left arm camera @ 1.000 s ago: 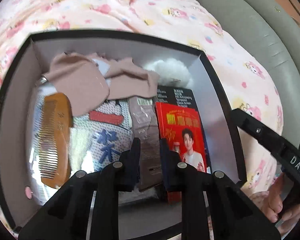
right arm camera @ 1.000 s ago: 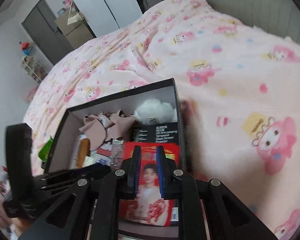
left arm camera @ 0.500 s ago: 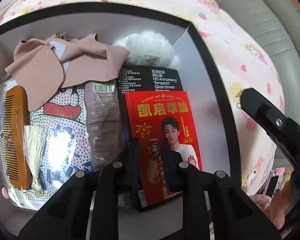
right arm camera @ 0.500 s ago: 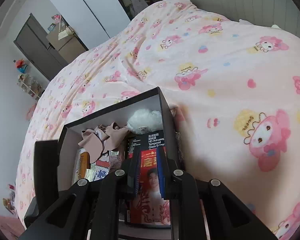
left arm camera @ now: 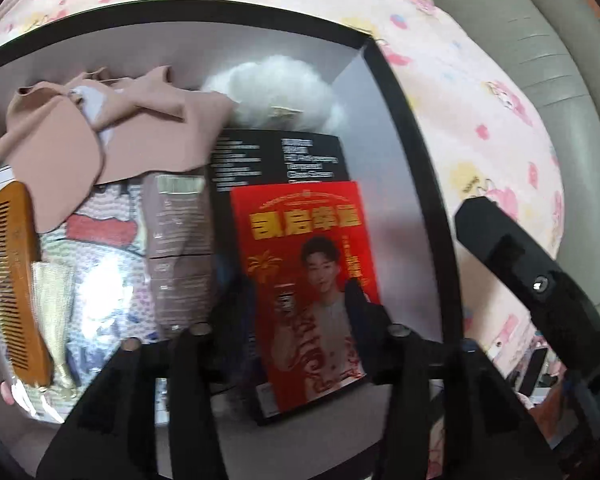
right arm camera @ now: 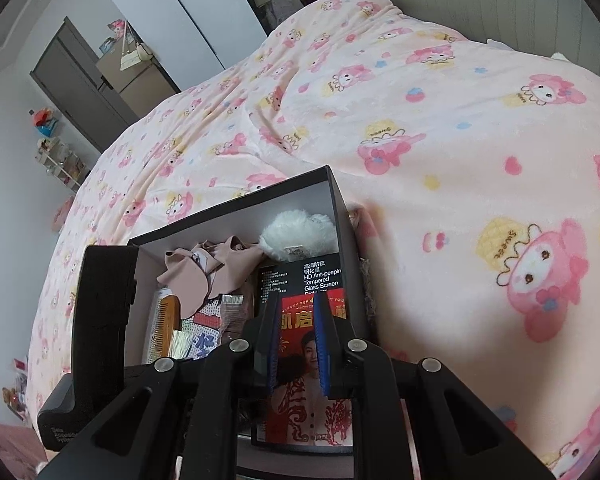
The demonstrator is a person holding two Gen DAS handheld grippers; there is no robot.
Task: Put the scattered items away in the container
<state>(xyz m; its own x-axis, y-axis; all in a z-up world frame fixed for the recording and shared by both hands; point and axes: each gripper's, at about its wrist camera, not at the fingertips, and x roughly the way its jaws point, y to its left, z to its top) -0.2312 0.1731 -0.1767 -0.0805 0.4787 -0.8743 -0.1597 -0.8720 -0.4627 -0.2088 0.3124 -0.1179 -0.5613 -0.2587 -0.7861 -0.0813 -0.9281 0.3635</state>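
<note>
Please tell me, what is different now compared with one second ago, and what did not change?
The left gripper slid rightward over the box, from the brown packet to the red card, and its jaws have just been opening; nothing is gripped between them. The right gripper stayed narrow and empty above the box. The comb and the other contents did not move.

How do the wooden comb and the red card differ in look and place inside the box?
The wooden comb is plain brown with teeth; the red card is flat and printed with yellow lettering and a portrait. The comb lies along the box's left wall on a patterned packet, while the card lies at the right on a black package. Both lie flat inside the box.
</note>
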